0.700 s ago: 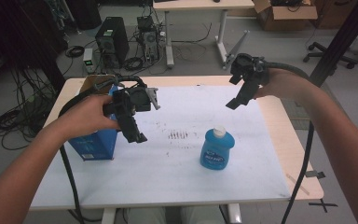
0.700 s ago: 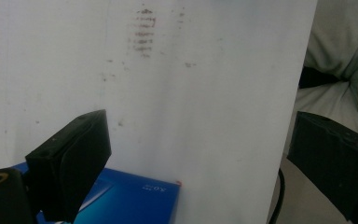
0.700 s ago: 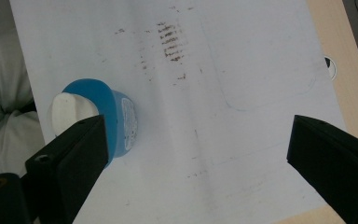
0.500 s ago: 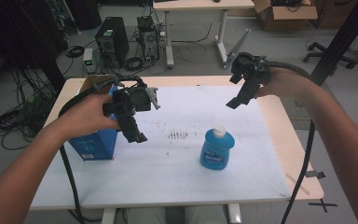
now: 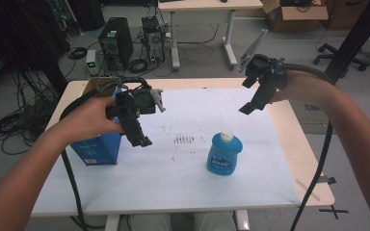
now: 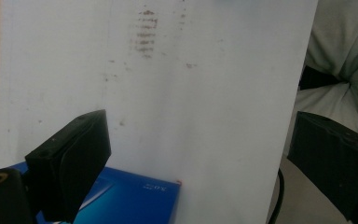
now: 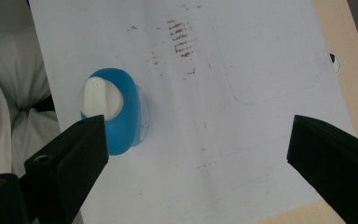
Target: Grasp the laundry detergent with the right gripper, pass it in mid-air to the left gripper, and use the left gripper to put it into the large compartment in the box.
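Items on my table, nearest first: blue soap bottle (image 5: pixel 224 154) with white cap, upright on the white sheet (image 5: pixel 183 173), well apart from both tools. Blue carton (image 5: pixel 99 148) at the left edge. My left gripper (image 5: pixel 142 140) hangs above the carton, jaws spread, empty. My right gripper (image 5: pixel 248 108) hovers farthest, jaws spread, empty.

One blue soap bottle (image 5: pixel 224 154) and one blue carton (image 5: pixel 98 148) are counted on the worktop (image 5: pixel 183 187), beside two hand-held grippers.
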Tool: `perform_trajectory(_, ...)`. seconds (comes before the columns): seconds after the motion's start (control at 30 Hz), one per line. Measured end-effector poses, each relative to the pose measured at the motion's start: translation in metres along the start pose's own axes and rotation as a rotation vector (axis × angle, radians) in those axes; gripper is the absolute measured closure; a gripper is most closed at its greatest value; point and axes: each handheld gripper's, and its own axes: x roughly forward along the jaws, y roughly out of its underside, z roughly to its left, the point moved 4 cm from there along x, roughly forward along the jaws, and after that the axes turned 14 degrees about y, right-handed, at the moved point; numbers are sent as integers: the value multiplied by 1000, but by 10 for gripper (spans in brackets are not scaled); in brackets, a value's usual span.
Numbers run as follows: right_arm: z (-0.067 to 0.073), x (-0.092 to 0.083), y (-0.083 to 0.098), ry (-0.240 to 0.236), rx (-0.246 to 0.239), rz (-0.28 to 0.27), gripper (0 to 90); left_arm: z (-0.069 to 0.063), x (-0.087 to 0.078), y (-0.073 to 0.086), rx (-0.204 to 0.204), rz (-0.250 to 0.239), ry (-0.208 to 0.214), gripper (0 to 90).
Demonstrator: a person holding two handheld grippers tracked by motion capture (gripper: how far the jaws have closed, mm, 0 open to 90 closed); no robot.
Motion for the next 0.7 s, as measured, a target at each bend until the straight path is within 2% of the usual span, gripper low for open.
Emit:
perform_trajectory(0.23, 7, -7, 10, -5, 12, -10, 49, 2, 1, 1, -3, -3, 2, 59)
perform_trajectory(0.7, 22, -16, 49, -11, 51, -21, 48, 3, 3, -3, 3, 0, 3, 59)
